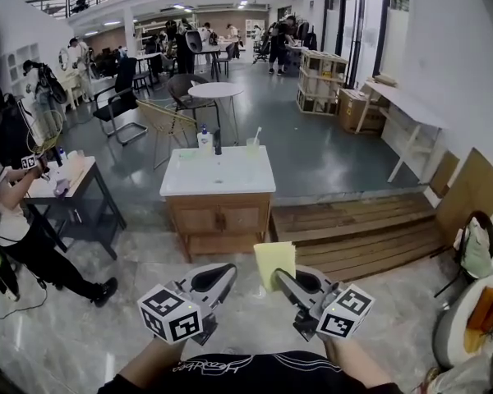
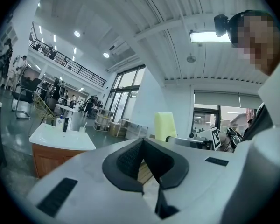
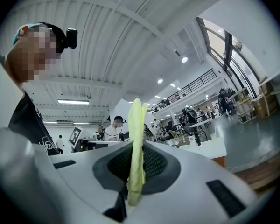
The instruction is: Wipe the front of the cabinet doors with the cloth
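Right tool (image 3: 138, 158) pinches yellow cloth (image 3: 137, 120); left tool (image 2: 141, 143) closed, empty; head view shows cabinet doors (image 1: 219, 217)

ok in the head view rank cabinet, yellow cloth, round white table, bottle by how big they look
1. cabinet
2. yellow cloth, though it is nearest the camera, which inflates it
3. round white table
4. bottle

Wood, gloss, plastic and soft cloth

The cabinet (image 1: 219, 217) is brown wood with a low sheen under a smooth white top. The floor (image 1: 107, 335) in front of it is glossy, pale and veined, and the planks (image 1: 353, 228) to its right are bare matt wood. The yellow cloth (image 1: 274, 257) looks soft and matt, pinched in the right gripper (image 1: 278, 276)'s matt grey plastic jaws with dark ribbed pads (image 3: 154, 164).
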{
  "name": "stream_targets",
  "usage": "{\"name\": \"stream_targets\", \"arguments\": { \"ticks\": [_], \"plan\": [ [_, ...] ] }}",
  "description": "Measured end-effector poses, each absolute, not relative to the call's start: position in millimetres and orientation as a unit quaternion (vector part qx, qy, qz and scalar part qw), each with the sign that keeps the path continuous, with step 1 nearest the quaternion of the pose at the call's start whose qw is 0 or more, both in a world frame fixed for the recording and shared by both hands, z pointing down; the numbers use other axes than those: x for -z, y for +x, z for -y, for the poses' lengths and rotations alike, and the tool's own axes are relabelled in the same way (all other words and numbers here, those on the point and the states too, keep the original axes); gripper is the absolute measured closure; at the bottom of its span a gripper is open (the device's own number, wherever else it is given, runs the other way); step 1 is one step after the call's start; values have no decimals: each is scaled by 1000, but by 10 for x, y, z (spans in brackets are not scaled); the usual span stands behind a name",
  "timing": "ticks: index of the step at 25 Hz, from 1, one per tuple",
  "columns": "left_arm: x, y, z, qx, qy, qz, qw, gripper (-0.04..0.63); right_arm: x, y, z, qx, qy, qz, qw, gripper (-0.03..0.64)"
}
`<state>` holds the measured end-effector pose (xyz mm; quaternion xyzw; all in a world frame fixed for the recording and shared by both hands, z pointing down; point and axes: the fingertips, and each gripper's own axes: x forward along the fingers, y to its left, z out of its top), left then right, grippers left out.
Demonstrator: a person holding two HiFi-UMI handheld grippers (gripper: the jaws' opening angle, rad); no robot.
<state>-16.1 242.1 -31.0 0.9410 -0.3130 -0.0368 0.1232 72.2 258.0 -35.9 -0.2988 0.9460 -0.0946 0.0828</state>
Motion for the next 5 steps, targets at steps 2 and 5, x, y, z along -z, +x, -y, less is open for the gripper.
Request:
{"name": "stream_targets", "arguments": {
  "ticks": [2, 5],
  "plan": [
    [324, -132, -2469, 36, 941, 313, 122, 589, 367, 741, -2627, 100, -294, -947, 87, 577],
    [341, -78, -2547, 35, 942, 312, 121, 589, 368, 761, -2726, 106, -283, -949, 89, 577]
  ]
}}
